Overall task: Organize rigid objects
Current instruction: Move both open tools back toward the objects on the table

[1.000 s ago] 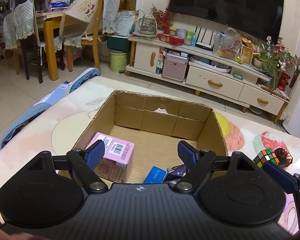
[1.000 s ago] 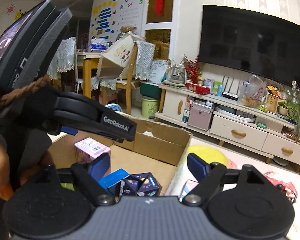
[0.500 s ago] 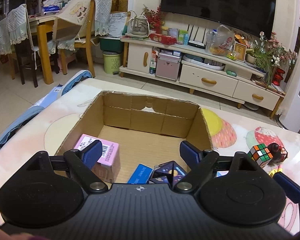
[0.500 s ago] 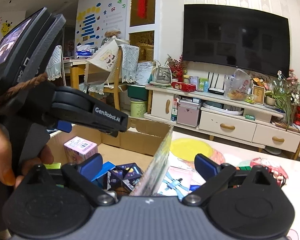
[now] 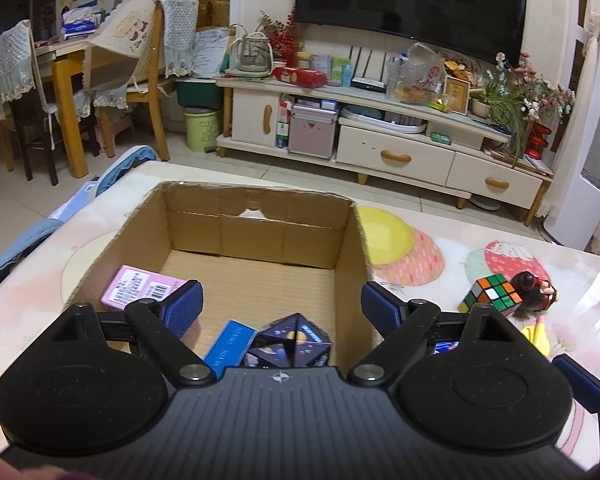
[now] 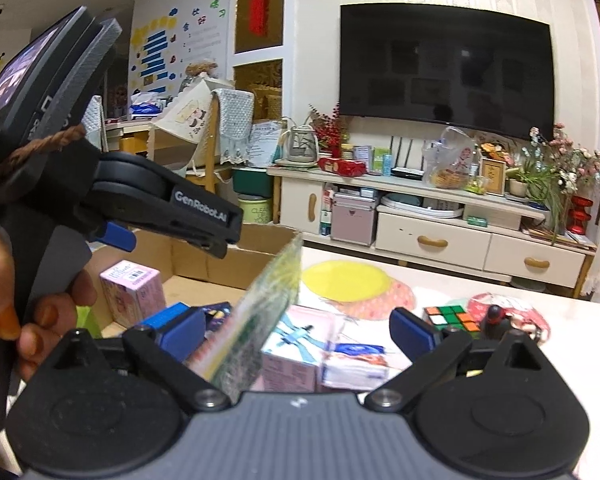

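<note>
An open cardboard box (image 5: 348,236) stands on the table. Inside lie a pink box (image 5: 140,288), a blue box (image 5: 228,344) and a dark starry folding cube (image 5: 292,340). My left gripper (image 5: 282,308) hangs open over the box's near end, holding nothing. My right gripper (image 6: 296,330) is open wide and straddles the box's right wall (image 6: 268,320). Just outside that wall, between its fingers, lie a pink airplane-print box (image 6: 296,344) and a white-and-blue packet (image 6: 356,360), untouched. Further right sit a Rubik's cube (image 6: 452,316) and a small red-and-black figure (image 6: 496,316).
The table (image 5: 420,216) has a pastel cartoon cover. The left gripper's body (image 6: 160,208), held by a hand (image 6: 4,304), fills the left of the right wrist view. A TV cabinet (image 5: 400,148), chairs and a dining table stand beyond the floor.
My right gripper has slid to the right, from over the box's inside to across its right wall, and its jaws have widened. The left gripper has stayed over the box.
</note>
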